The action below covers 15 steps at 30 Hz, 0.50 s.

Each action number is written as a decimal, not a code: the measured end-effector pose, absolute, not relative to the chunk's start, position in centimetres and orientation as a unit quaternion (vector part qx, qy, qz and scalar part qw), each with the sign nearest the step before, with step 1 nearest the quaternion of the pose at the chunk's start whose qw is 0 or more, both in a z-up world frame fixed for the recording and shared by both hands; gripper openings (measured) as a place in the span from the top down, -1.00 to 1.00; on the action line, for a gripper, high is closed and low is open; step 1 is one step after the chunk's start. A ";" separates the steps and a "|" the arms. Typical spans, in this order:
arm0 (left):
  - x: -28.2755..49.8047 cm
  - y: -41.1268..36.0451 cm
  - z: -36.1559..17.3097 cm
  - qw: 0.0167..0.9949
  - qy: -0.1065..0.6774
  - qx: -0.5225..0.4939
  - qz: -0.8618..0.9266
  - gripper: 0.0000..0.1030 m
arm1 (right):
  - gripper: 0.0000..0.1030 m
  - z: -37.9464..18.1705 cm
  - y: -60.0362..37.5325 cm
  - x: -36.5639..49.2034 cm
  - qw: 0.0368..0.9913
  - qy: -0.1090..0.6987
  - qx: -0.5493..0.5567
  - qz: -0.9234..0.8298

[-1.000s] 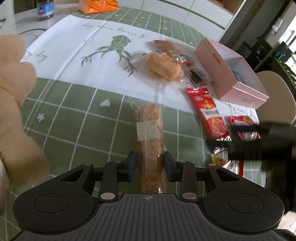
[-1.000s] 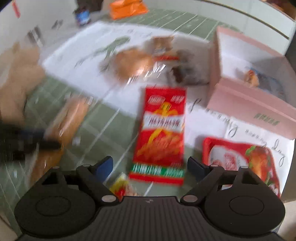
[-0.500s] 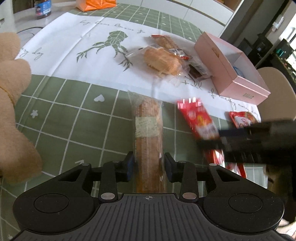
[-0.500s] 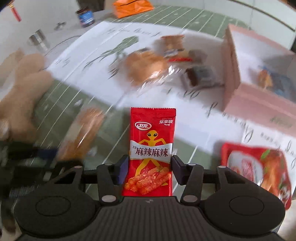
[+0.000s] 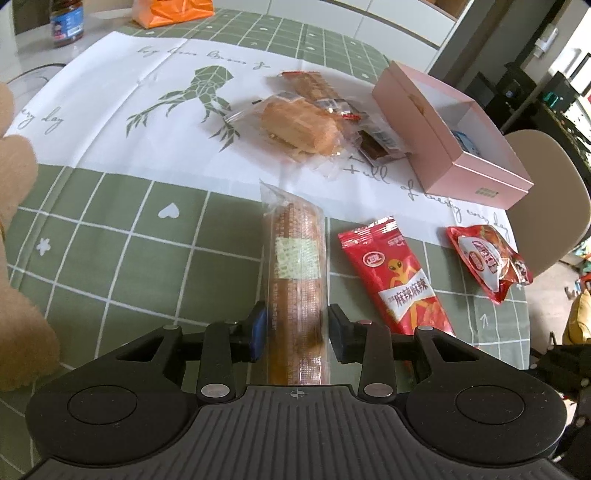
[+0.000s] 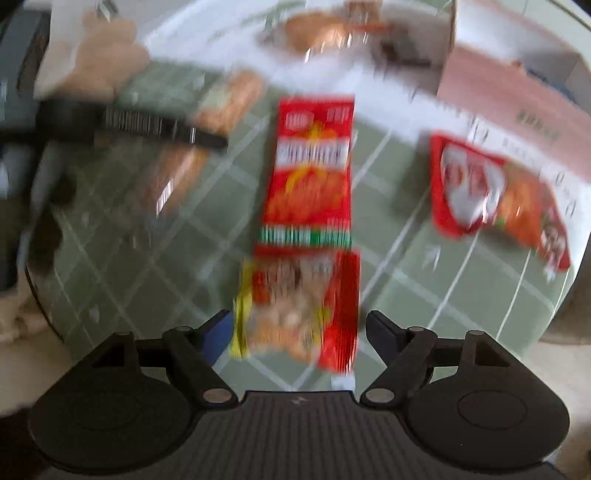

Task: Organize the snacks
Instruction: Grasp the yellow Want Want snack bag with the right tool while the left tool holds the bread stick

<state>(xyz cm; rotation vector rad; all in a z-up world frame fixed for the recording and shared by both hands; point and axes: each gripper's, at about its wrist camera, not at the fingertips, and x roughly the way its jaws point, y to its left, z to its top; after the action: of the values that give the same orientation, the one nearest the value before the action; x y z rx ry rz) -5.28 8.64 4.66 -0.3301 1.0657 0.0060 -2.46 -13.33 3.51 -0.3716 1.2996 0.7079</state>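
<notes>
On the table point(image 5: 110, 236), under a green checked cloth with a white panel: cursive script, only partly legible, "full of" and "every day" readable near the pink box point(image 5: 448, 138). Long clear-wrapped bread stick point(image 5: 297, 273) with a pale label, print too fine to read, lying lengthwise between the jaws of the left gripper point(image 5: 295, 332); pads set close at both sides of the wrapper, contact not confirmable. Beside it to the right, flat on the cloth, red snack packet point(image 5: 397, 275) bearing an alien figure and Chinese characters; half a second back clamped in the right gripper point(image 6: 297, 332), now released. Right jaws just opened, standing wide and apart from everything; below them a yellow-and-red packet point(image 6: 295, 306), blurred, lettering unreadable. Right view smeared throughout. Second red pouch point(image 5: 487, 262) with white oval label near the table edge. Wrapped cakes point(image 5: 299, 123) and dark small bar point(image 5: 375, 146) beside the box. Jar with blue label point(image 5: 66, 24) at the far corner, text illegible.
</notes>
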 end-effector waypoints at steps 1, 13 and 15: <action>-5.2 8.6 4.7 0.848 0.506 -0.157 0.002 0.26 | -0.55 3.5 -13.4 -2.9 0.724 0.581 -0.189 0.321; -5.4 8.5 4.6 0.853 0.498 -0.156 0.004 0.26 | -0.55 4.4 -16.4 0.0 0.769 0.581 -0.123 0.237; -5.4 8.4 4.6 0.855 0.496 -0.154 0.004 0.26 | -0.55 4.1 -15.9 -0.1 0.774 0.581 -0.105 0.229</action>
<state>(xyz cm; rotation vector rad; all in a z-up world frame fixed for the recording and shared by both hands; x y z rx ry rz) -5.38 8.43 4.58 -0.3231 1.0433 0.0095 -0.11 -15.88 4.11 -0.2284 1.2594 0.4954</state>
